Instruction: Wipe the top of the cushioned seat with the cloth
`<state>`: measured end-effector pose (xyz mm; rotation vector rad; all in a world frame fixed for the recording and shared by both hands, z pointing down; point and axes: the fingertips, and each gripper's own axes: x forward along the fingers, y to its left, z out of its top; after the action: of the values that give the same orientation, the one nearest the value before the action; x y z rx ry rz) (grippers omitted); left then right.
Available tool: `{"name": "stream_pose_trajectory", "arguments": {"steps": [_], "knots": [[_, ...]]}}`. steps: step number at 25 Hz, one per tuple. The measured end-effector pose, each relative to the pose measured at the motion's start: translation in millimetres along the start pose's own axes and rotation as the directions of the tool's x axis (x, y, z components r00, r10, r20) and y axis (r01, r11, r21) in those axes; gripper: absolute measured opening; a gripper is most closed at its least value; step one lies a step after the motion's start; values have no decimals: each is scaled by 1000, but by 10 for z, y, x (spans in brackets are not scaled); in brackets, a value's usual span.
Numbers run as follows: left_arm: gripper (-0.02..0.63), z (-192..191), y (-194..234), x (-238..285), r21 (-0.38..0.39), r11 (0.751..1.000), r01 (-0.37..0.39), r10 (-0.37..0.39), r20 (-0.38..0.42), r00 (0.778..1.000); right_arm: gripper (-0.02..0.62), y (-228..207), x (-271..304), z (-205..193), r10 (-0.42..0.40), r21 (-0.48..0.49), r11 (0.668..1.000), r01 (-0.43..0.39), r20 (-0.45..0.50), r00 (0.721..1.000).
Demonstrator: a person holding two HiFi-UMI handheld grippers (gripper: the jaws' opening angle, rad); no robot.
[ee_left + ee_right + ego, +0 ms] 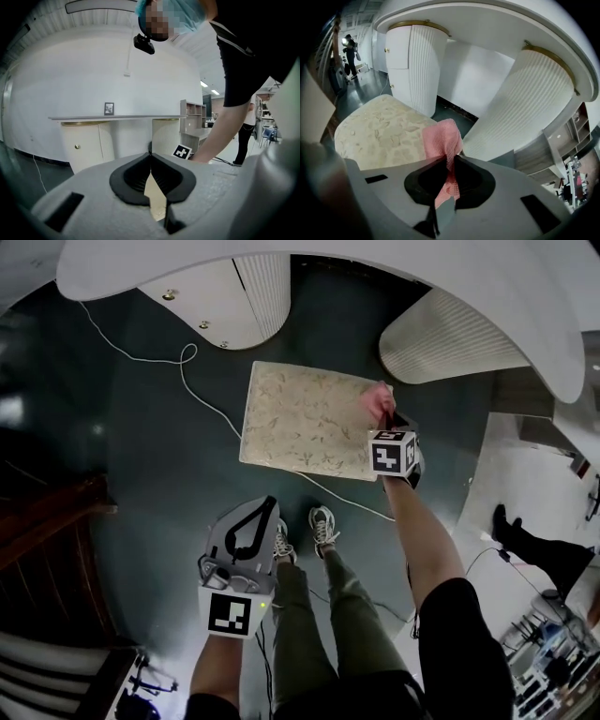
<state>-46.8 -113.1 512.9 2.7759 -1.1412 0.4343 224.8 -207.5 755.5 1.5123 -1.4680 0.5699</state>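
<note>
You held the right gripper (385, 420) out over the far right part of the cushioned seat (305, 420), its fingers closed on the pink cloth (378, 404). In the right gripper view, the right gripper (449, 157) had the cloth (440, 138) pinched between its fingers. A bunched fold stood out past the tips and a strip ran back between them. The cloth lay over the seat's (379, 129) right edge, but neither view showed whether it touched the fabric.

The seat was a rectangular cream cushion with a pale leaf pattern. It stood on the dark floor (150, 484) just in front of your shoes (323, 526).

You held the left gripper (265, 507) low at your left side, well apart from the seat, above the floor beside your left foot. In the left gripper view, the left gripper's (151, 157) fingers were closed tip to tip with nothing held between them.

A white cable (187, 381) ran across the floor to the seat's left, and a stretch of it came out past the seat's near edge. Beyond the seat, two white ribbed cabinets (450, 338) stood under a curved white worktop (375, 268). In the left gripper view, a small framed picture (108, 108) stood on that worktop (117, 117). Another person's dark-trousered leg (534, 545) showed at the head view's right edge.
</note>
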Motion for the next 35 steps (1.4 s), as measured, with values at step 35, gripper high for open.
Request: {"name": "stream_pose_trajectory", "arguments": {"steps": [35], "knots": [[20, -281, 422, -932, -76, 984, -159, 158, -25, 987, 37, 2738, -580, 789, 328, 60, 938, -340, 159, 931]]}}
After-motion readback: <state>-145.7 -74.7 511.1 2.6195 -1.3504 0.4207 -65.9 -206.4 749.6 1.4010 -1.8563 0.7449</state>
